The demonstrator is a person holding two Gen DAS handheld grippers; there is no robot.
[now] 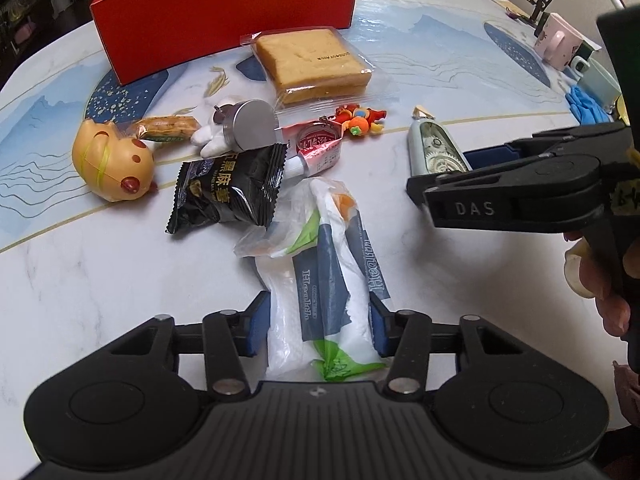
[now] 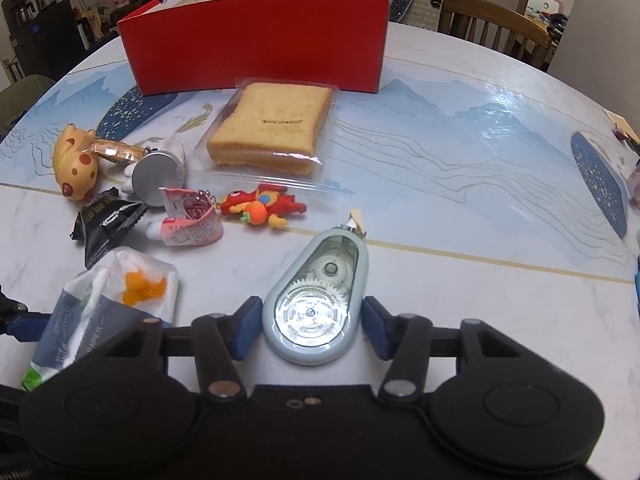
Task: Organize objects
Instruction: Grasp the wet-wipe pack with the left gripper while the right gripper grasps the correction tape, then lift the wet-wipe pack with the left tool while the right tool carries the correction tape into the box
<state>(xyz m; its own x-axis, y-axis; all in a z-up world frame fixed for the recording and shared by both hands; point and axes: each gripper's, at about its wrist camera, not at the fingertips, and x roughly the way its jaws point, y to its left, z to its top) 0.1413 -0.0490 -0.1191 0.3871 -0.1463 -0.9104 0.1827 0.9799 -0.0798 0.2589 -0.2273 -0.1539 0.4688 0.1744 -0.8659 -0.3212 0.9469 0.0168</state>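
A white tissue pack (image 1: pixel 320 264) with blue and green print lies lengthwise on the marble-patterned table (image 1: pixel 100 272). My left gripper (image 1: pixel 319 328) is shut on its near end, a blue pad pressed to each side. In the right wrist view a pale blue correction tape dispenser (image 2: pixel 320 292) with clear gears lies flat. My right gripper (image 2: pixel 312 324) is shut on its rounded end, with the pads against both flanks. The left wrist view shows the right gripper (image 1: pixel 444 172) from the side, over the dispenser (image 1: pixel 432 148). An open red box (image 2: pixel 256 44) stands at the back.
Bagged bread (image 2: pixel 272 128) lies before the box. At the left are a spotted yellow toy (image 2: pixel 74 164), a silver tin (image 2: pixel 154 180), a black snack packet (image 1: pixel 232 192), a red-and-white tube (image 2: pixel 192 224) and a red keychain figure (image 2: pixel 260 206). A wooden chair (image 2: pixel 496 28) stands behind.
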